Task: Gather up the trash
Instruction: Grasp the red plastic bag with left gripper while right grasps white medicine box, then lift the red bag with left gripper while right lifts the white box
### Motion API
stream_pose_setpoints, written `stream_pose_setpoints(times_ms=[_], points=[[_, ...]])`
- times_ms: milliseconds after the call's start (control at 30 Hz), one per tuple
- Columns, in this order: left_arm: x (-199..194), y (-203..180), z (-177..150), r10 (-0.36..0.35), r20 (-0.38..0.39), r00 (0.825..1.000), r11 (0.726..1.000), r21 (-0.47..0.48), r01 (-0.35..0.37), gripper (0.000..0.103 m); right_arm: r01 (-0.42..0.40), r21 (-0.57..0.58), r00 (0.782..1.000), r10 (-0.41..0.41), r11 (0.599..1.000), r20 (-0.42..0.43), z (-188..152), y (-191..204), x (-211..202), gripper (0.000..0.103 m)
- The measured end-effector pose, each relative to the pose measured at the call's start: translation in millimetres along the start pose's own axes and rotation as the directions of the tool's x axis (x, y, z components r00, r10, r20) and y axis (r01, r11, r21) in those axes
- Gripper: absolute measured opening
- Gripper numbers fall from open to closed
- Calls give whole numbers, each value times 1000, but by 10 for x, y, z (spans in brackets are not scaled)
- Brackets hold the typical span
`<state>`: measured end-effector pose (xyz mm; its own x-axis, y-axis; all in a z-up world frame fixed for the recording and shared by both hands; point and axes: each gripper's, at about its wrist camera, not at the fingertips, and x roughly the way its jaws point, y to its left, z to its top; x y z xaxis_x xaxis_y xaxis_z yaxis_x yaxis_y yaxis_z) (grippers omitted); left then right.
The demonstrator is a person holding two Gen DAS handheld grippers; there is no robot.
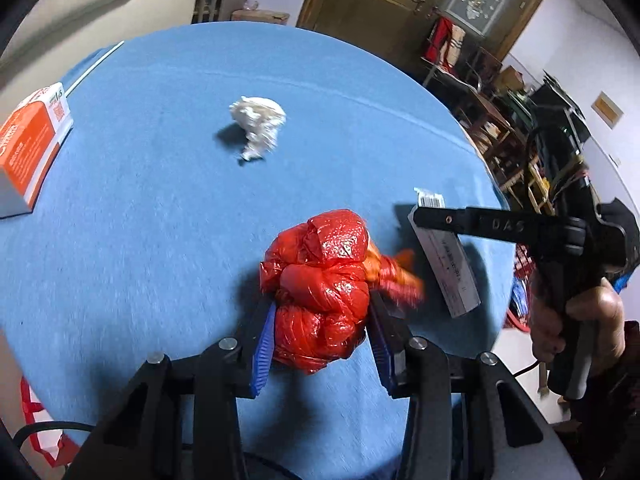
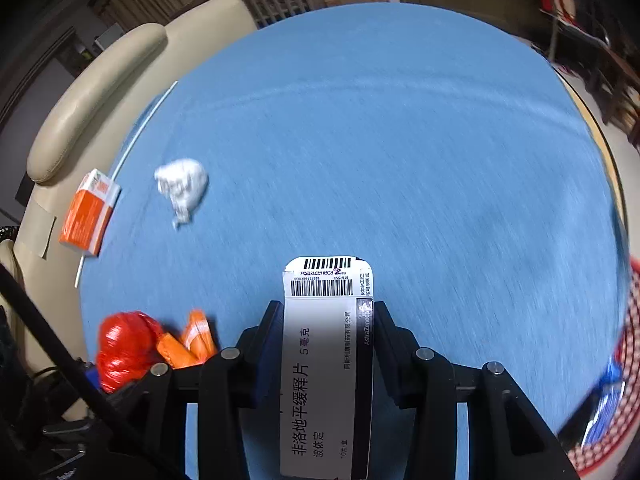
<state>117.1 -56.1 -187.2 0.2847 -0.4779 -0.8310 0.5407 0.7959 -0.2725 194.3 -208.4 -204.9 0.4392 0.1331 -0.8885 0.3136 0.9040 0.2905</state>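
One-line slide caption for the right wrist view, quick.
Right claw grips a white cardboard medicine box above the blue-clothed round table; crumpled white tissue and orange carton remain.

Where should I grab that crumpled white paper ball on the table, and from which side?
Grip the crumpled white paper ball across its wide, puffy upper part, coming straight down from above. It lies alone on the blue tablecloth with open space all round, so fingers fit either side. The thin tail at its near end looks too flimsy to hold.
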Motion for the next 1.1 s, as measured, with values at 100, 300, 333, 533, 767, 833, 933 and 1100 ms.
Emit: stream_pose_setpoints(times_ms=[100, 300, 333, 533, 767, 833, 933, 1100], points=[[-52, -13, -89, 21, 2, 1000, 1000, 9, -21, 45, 41, -13, 999, -41, 999, 28, -156, -109, -108, 47], [98, 52, -147, 80, -37, 996, 997, -16, -80, 45, 131, -103, 990, -124, 986, 73, -341, -51, -176, 57], [99, 64, -202, 80, -43, 996, 996, -22, -81, 45, 136, -113, 989, -128, 984, 73, -358, -55, -184, 62], [129, 104, -212, 87, -50, 995, 996, -26, -89, 47, 199, -196, 979, -189, 960, 70, -599, -36, -210, 67], [140, 125, -221, 90, -45, 995, 995, -25, -91, 55, 233, -252, 972, -212, 939, 105, -896, -21, -320, 67], [116, 121, -239, 95, -41, 995, 995, -21, -96, 45, 242, -251, 967, -214, 937, 135, -919, -35, -344, 48], [65, 92, -219, 104, -26, 994, 994, -13, -104, 44, 214, -220, 973, -188, 952, 132, -919, -99, -411, 48], [-182, -89, -133, 148, 21, 989, 989, 26, -148, 44, 175, -199, 973, -138, 964, 184, -939, -128, -657, 48]])
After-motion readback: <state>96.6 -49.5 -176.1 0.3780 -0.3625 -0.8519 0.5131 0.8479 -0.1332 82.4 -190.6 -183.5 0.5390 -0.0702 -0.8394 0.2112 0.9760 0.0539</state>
